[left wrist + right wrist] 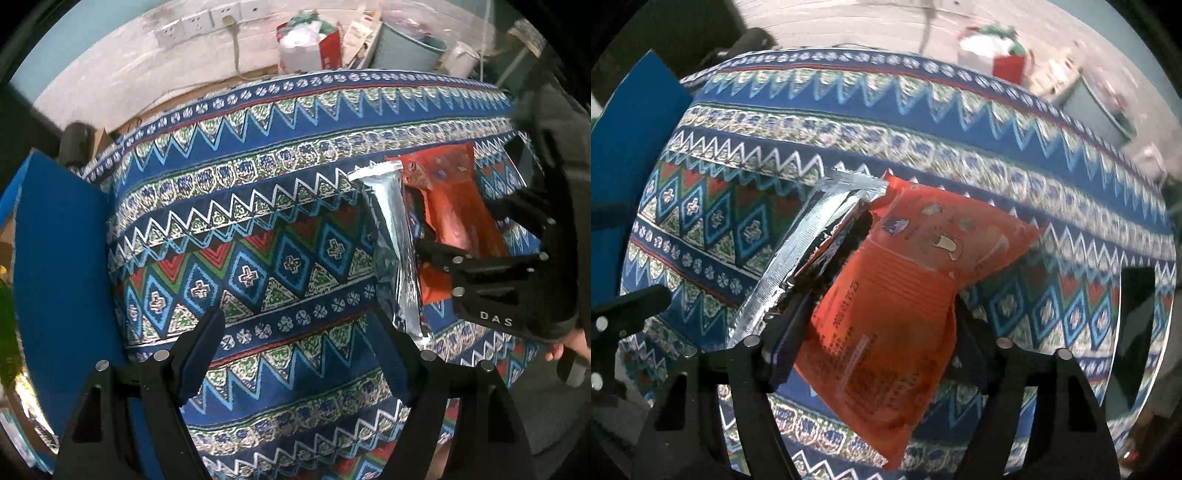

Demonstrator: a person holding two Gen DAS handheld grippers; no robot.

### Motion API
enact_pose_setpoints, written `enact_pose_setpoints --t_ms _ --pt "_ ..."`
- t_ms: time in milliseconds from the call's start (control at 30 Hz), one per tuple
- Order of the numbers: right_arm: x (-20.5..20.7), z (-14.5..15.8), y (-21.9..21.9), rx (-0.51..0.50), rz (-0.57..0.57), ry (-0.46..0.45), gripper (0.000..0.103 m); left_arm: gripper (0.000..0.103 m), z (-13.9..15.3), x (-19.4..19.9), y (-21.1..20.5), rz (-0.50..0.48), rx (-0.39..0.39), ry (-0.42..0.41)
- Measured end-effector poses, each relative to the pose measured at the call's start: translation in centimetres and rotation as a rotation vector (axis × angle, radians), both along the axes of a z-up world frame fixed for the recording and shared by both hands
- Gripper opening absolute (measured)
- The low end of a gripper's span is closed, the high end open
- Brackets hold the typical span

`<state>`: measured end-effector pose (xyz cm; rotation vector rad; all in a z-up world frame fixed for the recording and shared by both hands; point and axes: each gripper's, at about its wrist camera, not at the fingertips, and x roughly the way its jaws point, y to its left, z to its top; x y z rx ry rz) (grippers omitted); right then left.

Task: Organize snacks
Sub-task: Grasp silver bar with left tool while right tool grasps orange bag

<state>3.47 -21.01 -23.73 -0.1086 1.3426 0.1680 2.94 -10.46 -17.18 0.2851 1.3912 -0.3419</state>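
An orange snack packet [897, 280] lies on the patterned tablecloth [960, 147], with a silver foil packet [798, 251] tucked against its left edge. My right gripper [875, 325] points down over the orange packet with both pads pressed on its sides, and the packet creases at the right pad. In the left wrist view the same orange packet [450, 192] and silver packet [395, 236] sit at the right, with the right gripper [465, 229] around the orange one. My left gripper [295, 332] hangs open above bare cloth, left of the silver packet, holding nothing.
A blue flat-sided box [59, 258] stands at the table's left edge. A dark flat item with a pale rim [1137, 332] lies right of the orange packet. Beyond the far table edge are a red-and-white box [310, 48], a grey bucket [406, 48] and wall sockets.
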Motion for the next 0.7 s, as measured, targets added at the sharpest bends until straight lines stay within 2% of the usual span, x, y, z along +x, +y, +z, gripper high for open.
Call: enact_pose_setpoints --t_ms 100,233,433,633,700 --pt "0.4 0.4 0.3 -0.015 0.01 -0.013 0.055 0.08 -0.7 0.7 -0.4 0.025 -0.025 0.032" --pt "-0.3 1.1 -1.5 -0.031 0.021 -0.023 0.051 0.08 -1.3 1.5 -2.1 0.041 -0.056 0.052" --pt "-1.8 1.2 -5.3 -0.026 0.005 -0.024 0.052 0.08 -1.9 2.0 -5.7 0.038 -0.077 0.062" --pt "-2.5 0.8 -8.4 -0.003 -0.049 -0.019 0.057 0.081 -3.8 2.5 -9.1 0.007 -0.021 0.062" --pt "-2.7 0.7 -9.1 0.009 -0.067 -0.025 0.062 0.081 -4.4 2.6 -9.5 0.005 -0.005 0.068"
